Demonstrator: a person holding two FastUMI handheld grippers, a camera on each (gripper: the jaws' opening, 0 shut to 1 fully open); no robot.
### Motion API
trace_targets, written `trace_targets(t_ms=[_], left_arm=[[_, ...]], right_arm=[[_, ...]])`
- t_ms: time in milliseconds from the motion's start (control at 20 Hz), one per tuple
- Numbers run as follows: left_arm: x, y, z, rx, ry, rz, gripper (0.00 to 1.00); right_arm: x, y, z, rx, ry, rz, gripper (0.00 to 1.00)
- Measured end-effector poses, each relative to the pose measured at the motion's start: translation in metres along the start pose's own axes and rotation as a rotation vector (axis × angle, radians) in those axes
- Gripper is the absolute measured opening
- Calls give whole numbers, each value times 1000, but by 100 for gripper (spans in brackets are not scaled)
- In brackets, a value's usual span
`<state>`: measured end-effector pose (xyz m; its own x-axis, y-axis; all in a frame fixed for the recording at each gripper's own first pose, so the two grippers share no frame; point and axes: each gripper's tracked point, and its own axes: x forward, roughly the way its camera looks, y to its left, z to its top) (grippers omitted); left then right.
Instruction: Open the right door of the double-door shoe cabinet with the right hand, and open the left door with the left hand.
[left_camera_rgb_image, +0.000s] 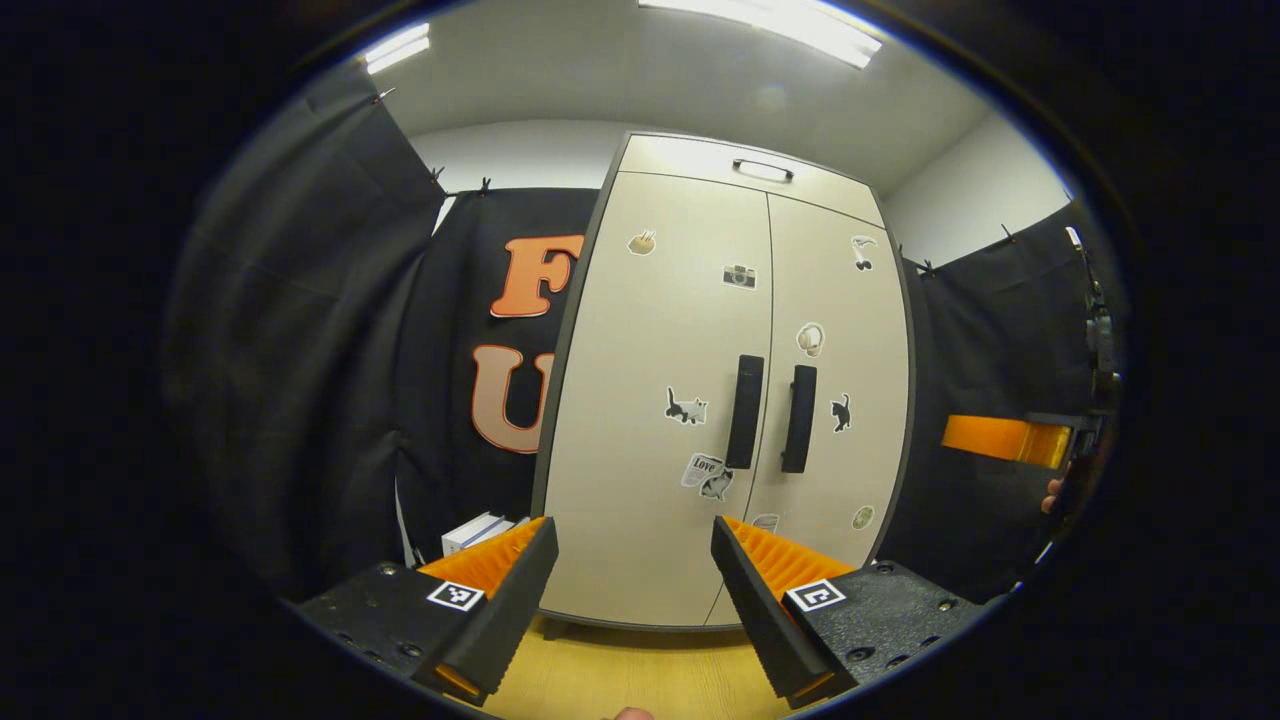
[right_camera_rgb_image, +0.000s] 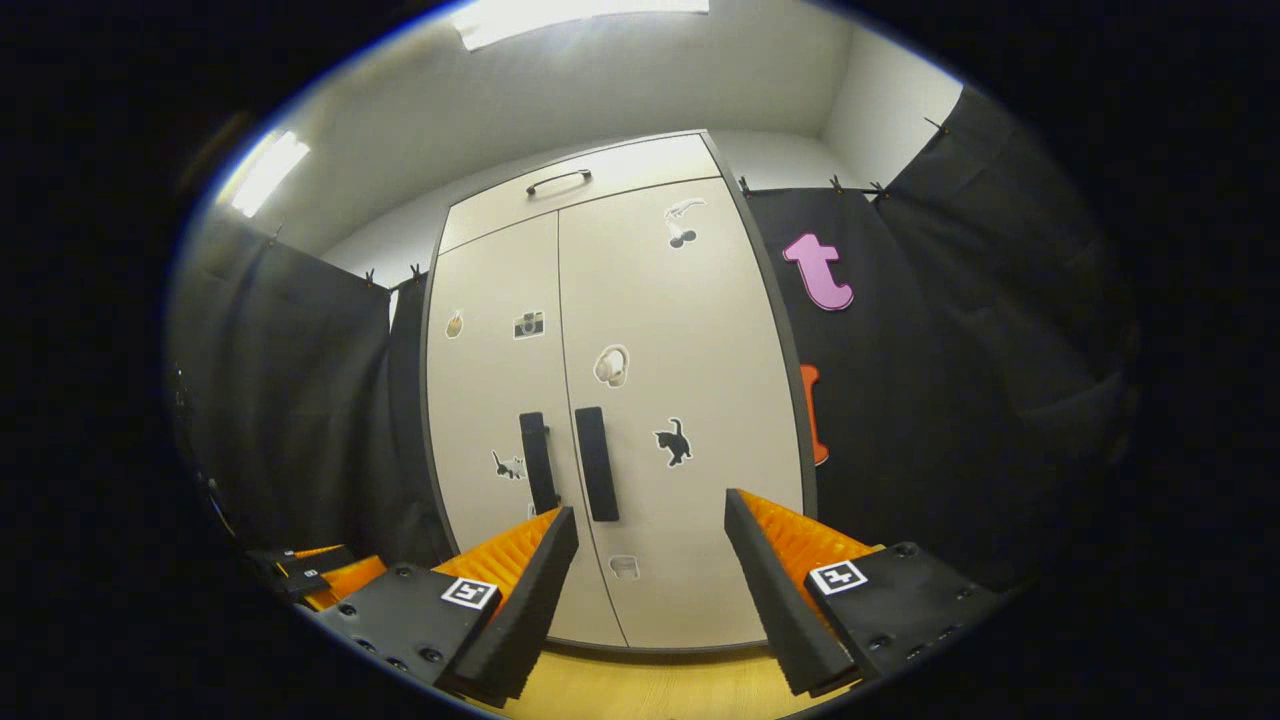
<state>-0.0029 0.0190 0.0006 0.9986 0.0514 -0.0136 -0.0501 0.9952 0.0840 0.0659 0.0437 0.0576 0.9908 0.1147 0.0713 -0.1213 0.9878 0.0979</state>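
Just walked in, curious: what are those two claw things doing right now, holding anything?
Left gripper: open, holding nothing, short of the shoe cabinet.
Right gripper: open, holding nothing, also short of the cabinet.

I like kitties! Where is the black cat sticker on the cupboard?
In the right gripper view, the black cat sticker sits on the cream cabinet's right door, just right of that door's black vertical handle and below a white round sticker.

recording booth | black cloth walls (left_camera_rgb_image: 300, 330) | ceiling strip lights (left_camera_rgb_image: 770, 20) | wood floor (left_camera_rgb_image: 640, 680)
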Motion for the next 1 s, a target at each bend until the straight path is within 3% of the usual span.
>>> trace_targets(t_ms=[350,650,950,1000], left_arm=[[-18,26,-1,15,3,72,94],[-31,47,7,29,-18,129,94],[-33,65,8,41,-24,175,94],[-33,66,8,43,-25,178,94]], right_arm=[[90,32,14,46,35,65,97],[166,30,4,-34,64,-5,97],[196,20,-20,-110,117,-79,99],[199,20,-17,-124,93,-83,93]])
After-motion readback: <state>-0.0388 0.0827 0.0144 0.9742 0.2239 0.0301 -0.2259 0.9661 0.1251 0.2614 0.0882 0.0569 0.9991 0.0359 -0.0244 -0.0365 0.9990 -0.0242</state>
